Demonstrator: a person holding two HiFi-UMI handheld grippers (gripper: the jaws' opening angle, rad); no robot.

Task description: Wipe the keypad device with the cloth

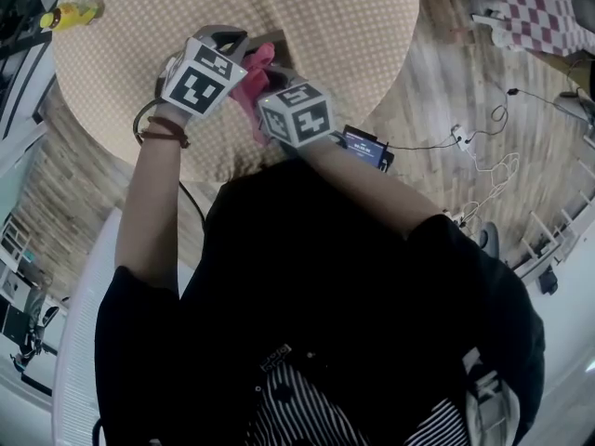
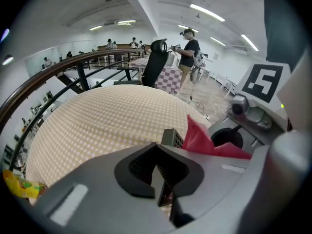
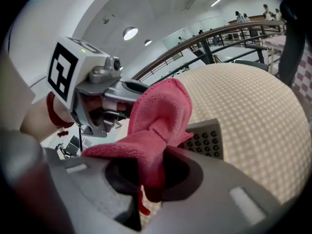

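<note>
Jaws, right: those of your right gripper are pressed tight on a fold of the pink cloth, which bunches up and forward out of them.
Jaws, left: those of your left gripper are closed on the keypad device; its thin grey body stands edge-on between them.
Keypad device: it sits just beyond your right jaws, with its dark buttons turned toward the right gripper view. The cloth lies against it and covers its left part there.
Grippers: you hold them close together, with the cloth bulging between them in the head view.
Worktop: round, under a tan checked cover; both grippers are over its near part.
Yellow object: it lies at the worktop's far left rim, well apart from your grippers.
</note>
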